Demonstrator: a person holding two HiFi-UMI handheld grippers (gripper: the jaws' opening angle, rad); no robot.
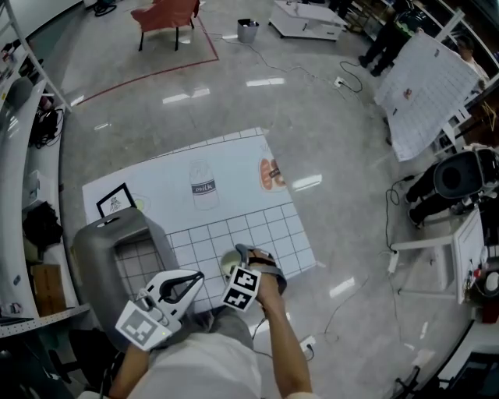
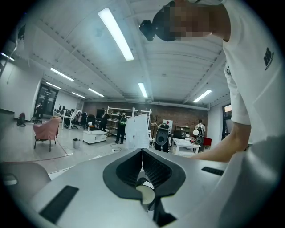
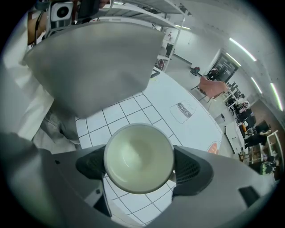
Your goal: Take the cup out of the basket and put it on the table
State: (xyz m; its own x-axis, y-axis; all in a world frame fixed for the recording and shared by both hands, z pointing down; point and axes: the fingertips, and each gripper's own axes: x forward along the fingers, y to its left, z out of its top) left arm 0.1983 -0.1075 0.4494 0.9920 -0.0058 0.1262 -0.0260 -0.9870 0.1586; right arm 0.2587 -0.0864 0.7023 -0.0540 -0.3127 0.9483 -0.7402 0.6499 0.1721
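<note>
Gripping a pale cream round cup point(image 3: 139, 156) between its two dark ribbed jaws, my right gripper point(image 3: 140, 168) clasps the cup by opposite sides, the open mouth turned toward that gripper's camera. In the head view the cup point(image 1: 231, 263) sits outside the grey plastic basket point(image 1: 97, 249), over the gridded part of the white table point(image 1: 234, 160) and close to its near edge. I cannot tell whether the base touches the surface. The right gripper point(image 1: 236, 266) reaches in from the near side, its marker cube facing upward. The basket, with its rounded walls, stands on the table's near left corner, just left of the cup. In the right gripper view its grey wall point(image 3: 98, 58) looms behind the cup, with the table point(image 3: 189, 127) stretching away beneath. My left gripper point(image 1: 191, 279) hangs beside the basket's right wall, clenched with pad against pad. The left gripper view shows this gripper point(image 2: 142, 156) with its jaws meeting in a thin line and aimed out at the room rather than the table. Farther along the table top lie a printed milk bottle outline point(image 1: 203, 185) and an orange printed picture point(image 1: 270, 174). A small black-framed card point(image 1: 115, 201) stands behind the basket. Well beyond, a pink chair point(image 1: 165, 14) stands on the glossy grey floor point(image 1: 312, 109).
</note>
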